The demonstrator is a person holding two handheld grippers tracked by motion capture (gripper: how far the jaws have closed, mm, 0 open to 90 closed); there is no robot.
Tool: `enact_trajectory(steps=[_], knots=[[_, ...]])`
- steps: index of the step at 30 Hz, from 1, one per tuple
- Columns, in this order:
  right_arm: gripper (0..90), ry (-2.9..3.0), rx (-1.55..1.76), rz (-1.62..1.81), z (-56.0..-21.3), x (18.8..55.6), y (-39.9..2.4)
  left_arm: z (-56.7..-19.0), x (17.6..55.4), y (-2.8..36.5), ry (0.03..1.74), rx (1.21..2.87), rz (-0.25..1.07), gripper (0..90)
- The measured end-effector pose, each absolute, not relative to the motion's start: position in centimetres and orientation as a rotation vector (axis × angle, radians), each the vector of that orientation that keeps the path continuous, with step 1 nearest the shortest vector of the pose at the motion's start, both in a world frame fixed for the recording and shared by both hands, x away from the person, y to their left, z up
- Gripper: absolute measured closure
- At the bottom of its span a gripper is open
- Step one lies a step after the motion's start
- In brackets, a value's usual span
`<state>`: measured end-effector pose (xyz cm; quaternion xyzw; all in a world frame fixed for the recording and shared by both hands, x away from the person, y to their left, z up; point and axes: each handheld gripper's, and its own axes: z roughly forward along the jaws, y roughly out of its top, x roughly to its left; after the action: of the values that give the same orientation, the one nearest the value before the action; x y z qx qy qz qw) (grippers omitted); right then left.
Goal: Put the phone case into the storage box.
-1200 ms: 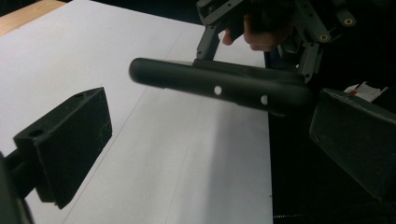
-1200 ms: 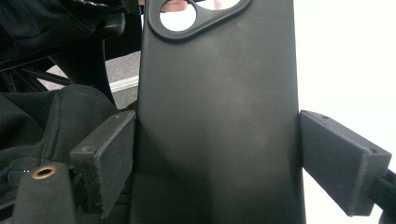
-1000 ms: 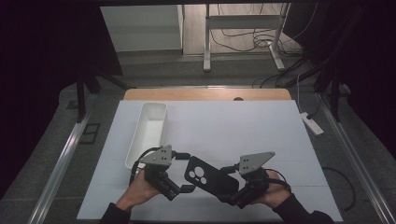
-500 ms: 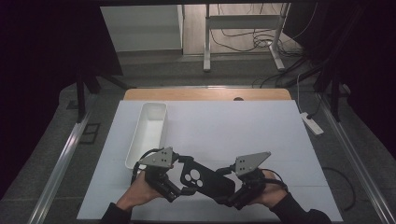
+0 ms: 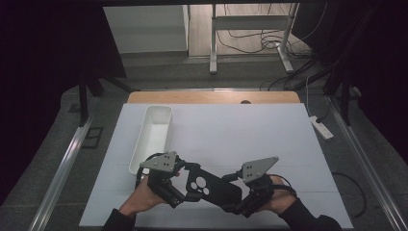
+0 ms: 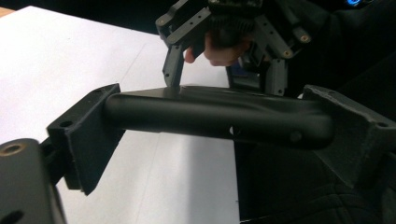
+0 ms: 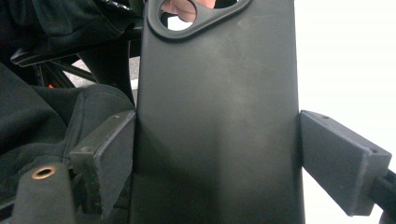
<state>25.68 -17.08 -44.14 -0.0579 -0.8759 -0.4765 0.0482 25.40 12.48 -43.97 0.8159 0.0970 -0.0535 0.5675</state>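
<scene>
Black phone case (image 5: 211, 185) held above white counter (image 5: 250, 130) between both tongs: right tongs (image 7: 217, 154) clamped across width, left tongs (image 6: 205, 123) closing on camera-hole end, pads touching.

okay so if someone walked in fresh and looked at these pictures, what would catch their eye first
First, the matte black plastic phone case with round camera cut-outs, held between the left gripper and the right gripper at the near edge of the white table. The left gripper's jaws have just been closing across its short end, while the right gripper's pads press its long sides. Next, the long empty white plastic tray just beyond the left gripper.
</scene>
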Motion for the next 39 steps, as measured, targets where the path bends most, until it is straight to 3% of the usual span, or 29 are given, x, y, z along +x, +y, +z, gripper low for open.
enact_trajectory(steps=[24,39], knots=[[13.1,-2.724,-0.153,-1.461,-44.29,25.64,-17.02,-43.39,25.6,12.47,0.274,1.94,-0.149,16.3],[0.0,-2.824,-0.324,-1.445,-44.49,25.96,-16.98,-43.02,25.77,12.66,0.34,1.97,-0.103,16.4]])
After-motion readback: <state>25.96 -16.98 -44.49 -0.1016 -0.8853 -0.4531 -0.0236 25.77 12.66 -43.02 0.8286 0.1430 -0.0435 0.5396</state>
